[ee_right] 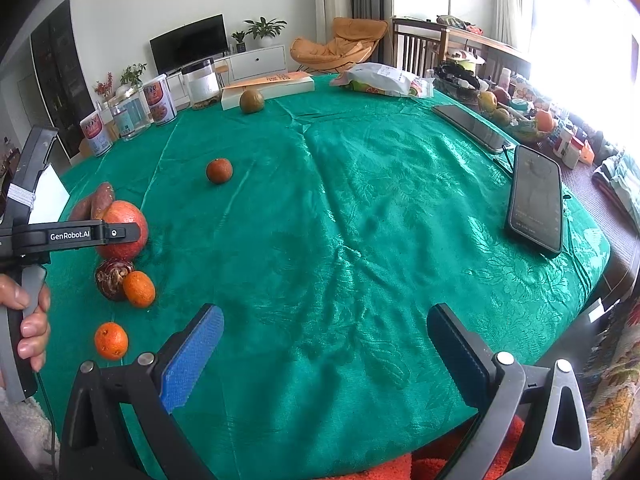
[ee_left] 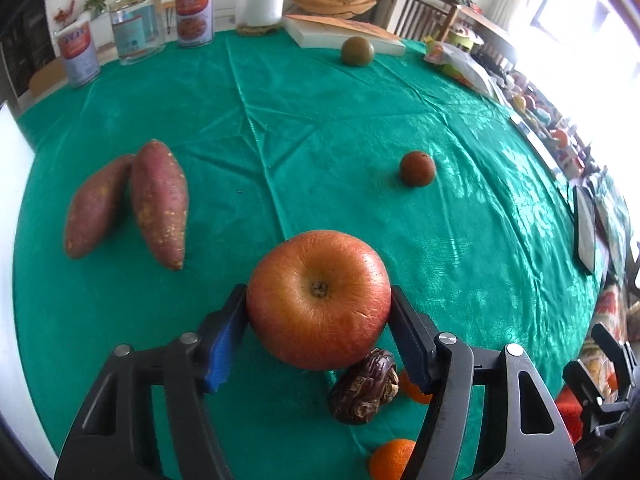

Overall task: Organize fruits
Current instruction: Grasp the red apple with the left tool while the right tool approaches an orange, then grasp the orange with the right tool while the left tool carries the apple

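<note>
Two pads of your left tool (ee_left: pixel 318 320) clench the apple (ee_left: pixel 318 300) near the bench's (ee_left: pixel 320 120) near-left edge, date (ee_left: pixel 364 386) just beneath; your right tool (ee_right: pixel 324 344) hangs released.

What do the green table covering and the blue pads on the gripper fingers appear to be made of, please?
The table covering looks like glossy satin or plastic-coated cloth: it shines, creases and carries a faint woven floral pattern. The blue pads on the right gripper look like textured rubber or foam, with a matte dimpled surface; which one is unclear.

"GenRobot.AI" on left gripper (ee_right: pixel 120 236); cans' (ee_right: pixel 160 104) labels seemingly illegible
</note>
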Action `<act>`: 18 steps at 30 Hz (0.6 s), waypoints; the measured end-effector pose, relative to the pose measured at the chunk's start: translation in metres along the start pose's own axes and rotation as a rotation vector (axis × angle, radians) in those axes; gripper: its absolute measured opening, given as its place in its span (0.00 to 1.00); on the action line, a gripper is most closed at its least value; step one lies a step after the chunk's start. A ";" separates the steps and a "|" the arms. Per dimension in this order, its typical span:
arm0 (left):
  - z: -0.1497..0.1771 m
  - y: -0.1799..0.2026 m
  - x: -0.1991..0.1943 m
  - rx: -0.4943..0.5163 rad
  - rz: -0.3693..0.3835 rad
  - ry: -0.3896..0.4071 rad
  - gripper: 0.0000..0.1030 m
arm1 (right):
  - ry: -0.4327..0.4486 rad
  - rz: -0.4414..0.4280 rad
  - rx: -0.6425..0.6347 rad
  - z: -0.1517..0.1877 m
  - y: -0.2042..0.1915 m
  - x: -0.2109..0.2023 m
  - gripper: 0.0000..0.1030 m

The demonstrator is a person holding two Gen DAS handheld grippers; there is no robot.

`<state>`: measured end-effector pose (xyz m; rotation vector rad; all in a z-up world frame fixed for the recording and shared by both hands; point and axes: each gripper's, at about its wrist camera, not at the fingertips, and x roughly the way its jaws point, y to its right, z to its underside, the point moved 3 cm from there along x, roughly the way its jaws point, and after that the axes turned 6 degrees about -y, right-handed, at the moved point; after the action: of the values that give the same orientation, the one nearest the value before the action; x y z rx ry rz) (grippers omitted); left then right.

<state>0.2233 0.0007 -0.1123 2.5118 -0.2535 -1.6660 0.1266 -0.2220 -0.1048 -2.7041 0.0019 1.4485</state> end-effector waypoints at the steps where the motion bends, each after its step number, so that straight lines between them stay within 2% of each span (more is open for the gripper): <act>1: 0.004 -0.007 -0.008 -0.017 0.004 0.014 0.67 | -0.004 -0.035 -0.008 0.000 -0.001 0.000 0.98; 3: 0.013 -0.020 -0.029 -0.038 0.011 0.043 0.67 | -0.027 -0.135 -0.057 -0.001 -0.011 0.002 0.98; 5: 0.024 -0.032 -0.051 -0.047 -0.004 0.069 0.67 | -0.087 -0.278 -0.128 0.002 -0.033 0.007 0.97; 6: 0.031 -0.039 -0.061 -0.053 -0.014 0.081 0.67 | -0.132 -0.378 -0.137 0.006 -0.046 0.009 0.89; 7: 0.038 -0.045 -0.071 -0.058 -0.020 0.089 0.68 | -0.179 -0.476 -0.135 0.011 -0.059 0.011 0.77; 8: 0.045 -0.052 -0.081 -0.066 -0.022 0.096 0.68 | -0.217 -0.547 -0.140 0.017 -0.075 0.014 0.71; 9: 0.052 -0.057 -0.089 -0.075 -0.024 0.102 0.68 | -0.242 -0.575 -0.162 0.023 -0.091 0.016 0.71; 12: 0.071 -0.068 -0.109 -0.087 -0.035 0.119 0.68 | -0.271 -0.527 -0.269 0.032 -0.136 0.026 0.70; 15: 0.085 -0.072 -0.125 -0.099 -0.032 0.139 0.68 | -0.265 -0.454 -0.281 0.027 -0.157 0.040 0.65; 16: 0.089 -0.073 -0.129 -0.099 -0.035 0.145 0.68 | -0.258 -0.417 -0.289 0.025 -0.161 0.044 0.60; 17: 0.092 -0.074 -0.134 -0.095 -0.041 0.151 0.68 | -0.261 -0.391 -0.296 0.024 -0.164 0.049 0.48; 18: 0.096 -0.074 -0.138 -0.088 -0.046 0.157 0.68 | -0.243 -0.371 -0.297 0.022 -0.164 0.050 0.42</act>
<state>0.0879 0.1010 -0.0386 2.5829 -0.1054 -1.4516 0.1419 -0.0553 -0.1477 -2.5204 -0.7403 1.7497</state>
